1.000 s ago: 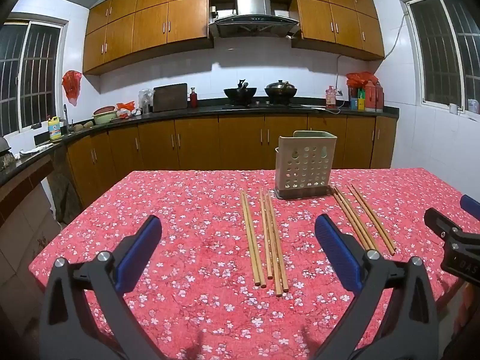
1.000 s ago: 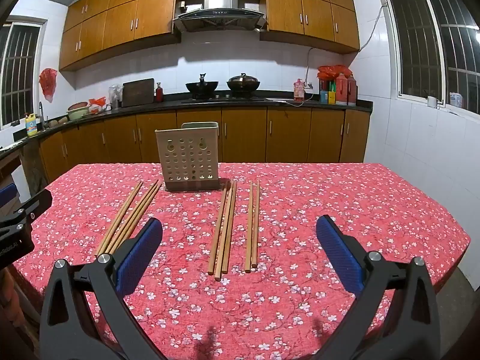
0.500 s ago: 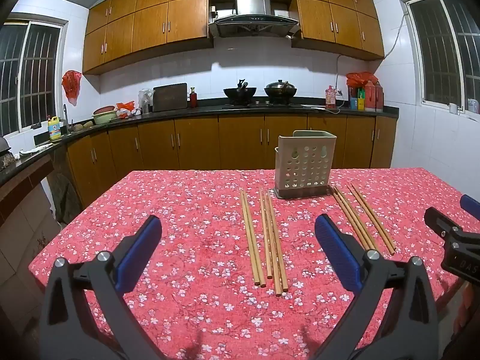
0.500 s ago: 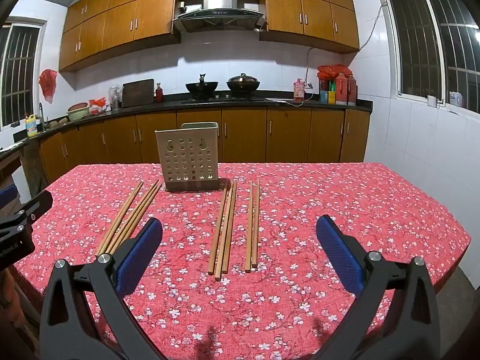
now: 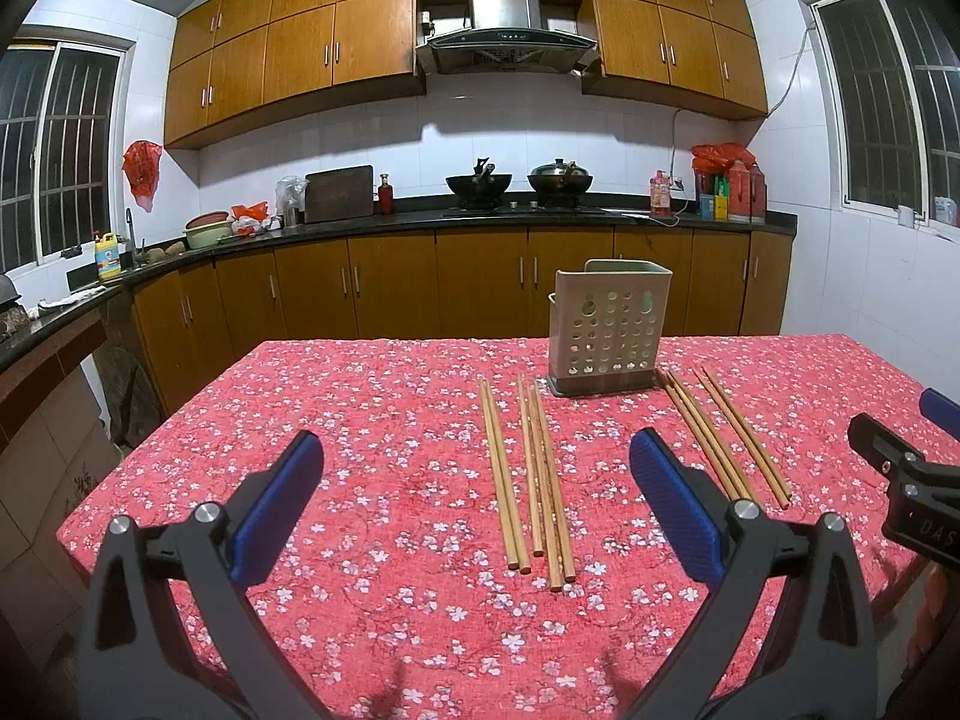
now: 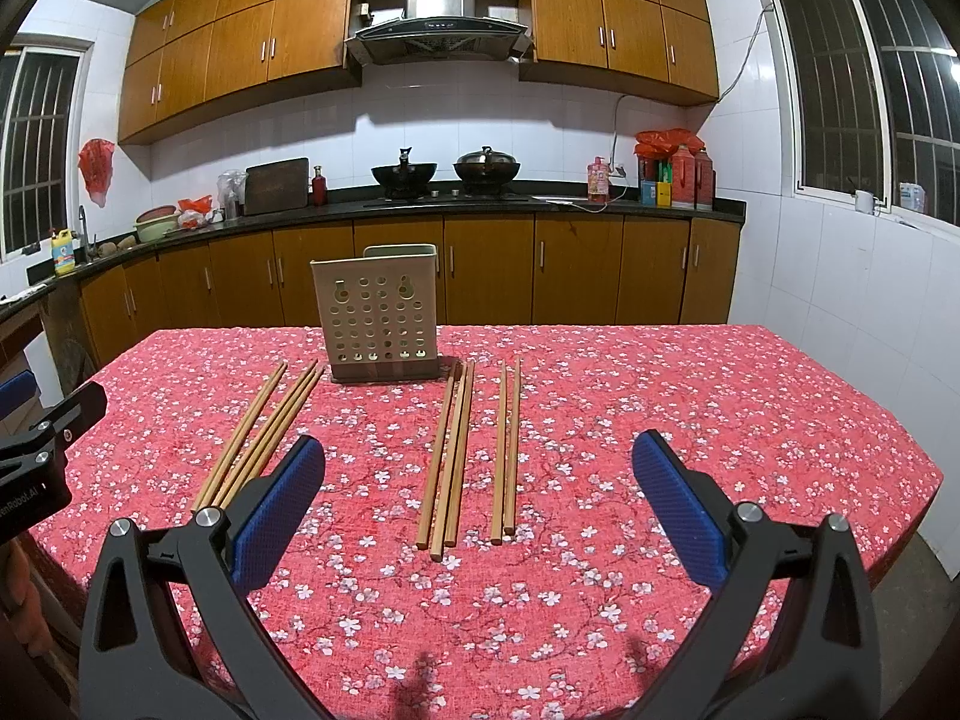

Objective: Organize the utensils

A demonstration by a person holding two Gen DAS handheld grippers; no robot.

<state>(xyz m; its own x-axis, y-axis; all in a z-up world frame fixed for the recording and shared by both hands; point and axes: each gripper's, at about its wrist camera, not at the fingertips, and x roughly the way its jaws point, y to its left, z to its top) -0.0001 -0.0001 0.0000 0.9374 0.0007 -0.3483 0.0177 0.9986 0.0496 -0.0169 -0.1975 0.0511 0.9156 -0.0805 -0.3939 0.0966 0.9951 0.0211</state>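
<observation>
Table in red floral cloth [image 6: 690, 420], perforated utensil holder [image 6: 379, 318], wooden chopsticks [image 6: 450, 456] flat in groups

Table [image 5: 372, 420]: red cloth, white-pink blossom print. Chopsticks [image 5: 543, 474]: tan wood. Utensil holder [image 5: 609, 330] at 12 o'clock: pale grey-green, perforated. Gripper pads [image 6: 279, 516]: blue.

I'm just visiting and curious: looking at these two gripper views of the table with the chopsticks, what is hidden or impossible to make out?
- Inside of the perforated utensil holder: both views look at its wall, so its contents cannot be told.
- Near ends of the left chopsticks: in the right wrist view, the right gripper finger covers them.
- Left gripper: cut off by the left edge of the right wrist view.
- Bottle labels on the counter: too small in both views.
</observation>
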